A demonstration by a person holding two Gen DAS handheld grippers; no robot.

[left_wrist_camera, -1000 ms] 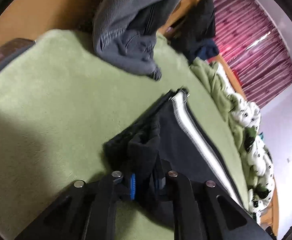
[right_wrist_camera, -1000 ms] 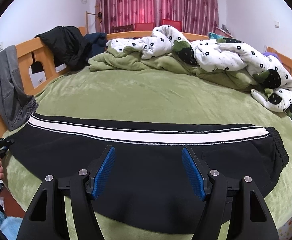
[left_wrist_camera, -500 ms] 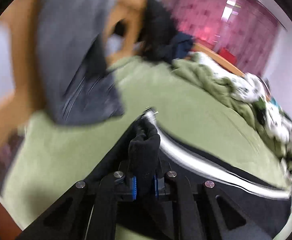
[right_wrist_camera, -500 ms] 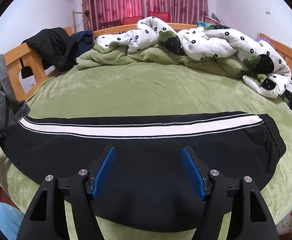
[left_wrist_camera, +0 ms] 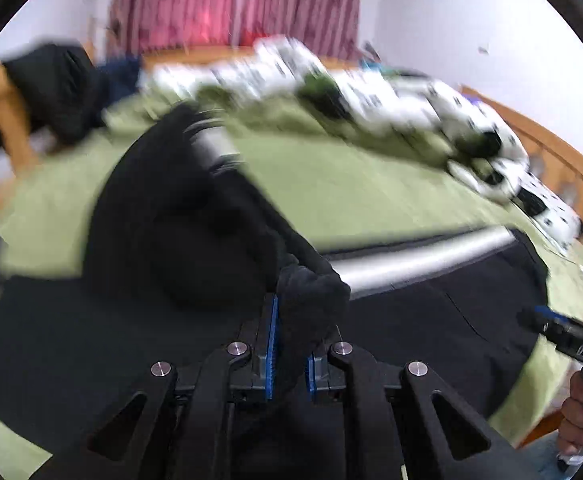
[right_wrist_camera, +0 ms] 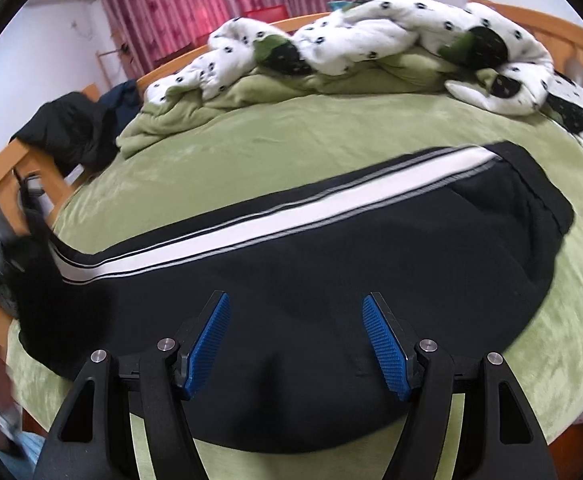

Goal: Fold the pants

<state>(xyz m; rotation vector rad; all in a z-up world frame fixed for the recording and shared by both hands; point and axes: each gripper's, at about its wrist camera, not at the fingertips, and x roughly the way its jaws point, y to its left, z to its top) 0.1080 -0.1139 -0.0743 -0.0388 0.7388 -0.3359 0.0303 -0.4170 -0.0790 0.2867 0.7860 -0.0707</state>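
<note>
The left gripper (left_wrist_camera: pixel 289 344) clamps a raised end of the black pants (right_wrist_camera: pixel 331 264), whose fabric drapes back toward the green blanket (right_wrist_camera: pixel 291 132). The right gripper (right_wrist_camera: pixel 296 340) hovers wide open over the pants lying flat, with the spotted quilt (right_wrist_camera: pixel 371 32) bunched beyond.

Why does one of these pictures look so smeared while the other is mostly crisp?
Left wrist view: motion blur smears the quilt and curtains, while the left hand-held gripper, shut on the pants, stays sharp. Right wrist view: mostly crisp, open right hand-held gripper and bed clear; only the far left edge blurs. Both views bend straight lines, fisheye style.
</note>
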